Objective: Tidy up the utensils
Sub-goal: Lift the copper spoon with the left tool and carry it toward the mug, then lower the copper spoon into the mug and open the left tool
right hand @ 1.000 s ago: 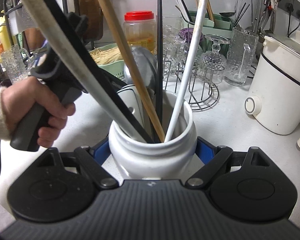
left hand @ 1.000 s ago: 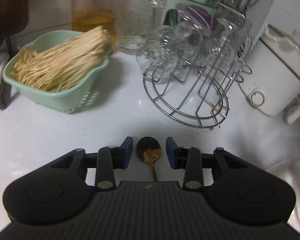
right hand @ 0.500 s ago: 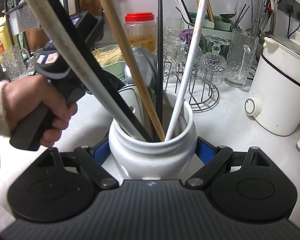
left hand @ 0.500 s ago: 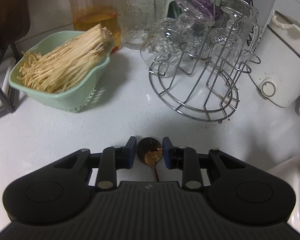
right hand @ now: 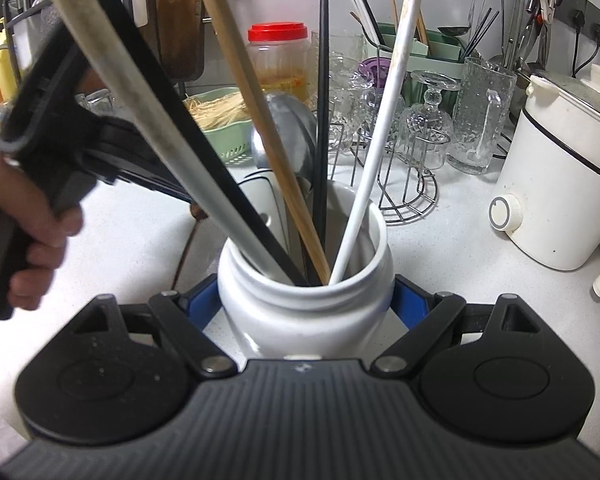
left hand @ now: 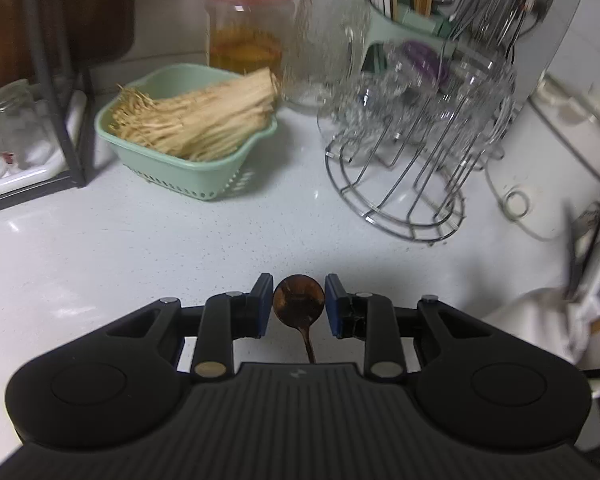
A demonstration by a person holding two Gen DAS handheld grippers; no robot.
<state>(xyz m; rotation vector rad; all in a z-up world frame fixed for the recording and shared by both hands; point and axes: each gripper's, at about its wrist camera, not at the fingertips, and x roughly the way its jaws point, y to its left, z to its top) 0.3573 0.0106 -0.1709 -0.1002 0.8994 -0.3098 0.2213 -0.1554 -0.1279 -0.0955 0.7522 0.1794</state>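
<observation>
A small dark brown spoon [left hand: 299, 300] sits bowl-up between the blue pads of my left gripper [left hand: 299, 304], which is shut on the bowl's sides; its thin handle runs back under the gripper body. The spoon hangs above the white counter [left hand: 140, 248]. My right gripper [right hand: 305, 304] is shut on a white ceramic jar [right hand: 304, 316], pads on both flanks. The jar holds several chopsticks, a metal ladle [right hand: 288, 132] and a white rod [right hand: 384, 128]. In the right wrist view a hand [right hand: 32, 236] holds the left gripper just left of the jar.
A green basket of dried noodles [left hand: 192, 128], a red-lidded jar [left hand: 246, 28] and a wire rack of glasses [left hand: 412, 160] stand at the back. A white cooker [right hand: 560, 184] sits right. A green utensil caddy [right hand: 432, 48] is by the wall.
The left gripper's jaws narrowed onto the spoon bowl, then it rose off the counter with the spoon. The right gripper and jar stayed put.
</observation>
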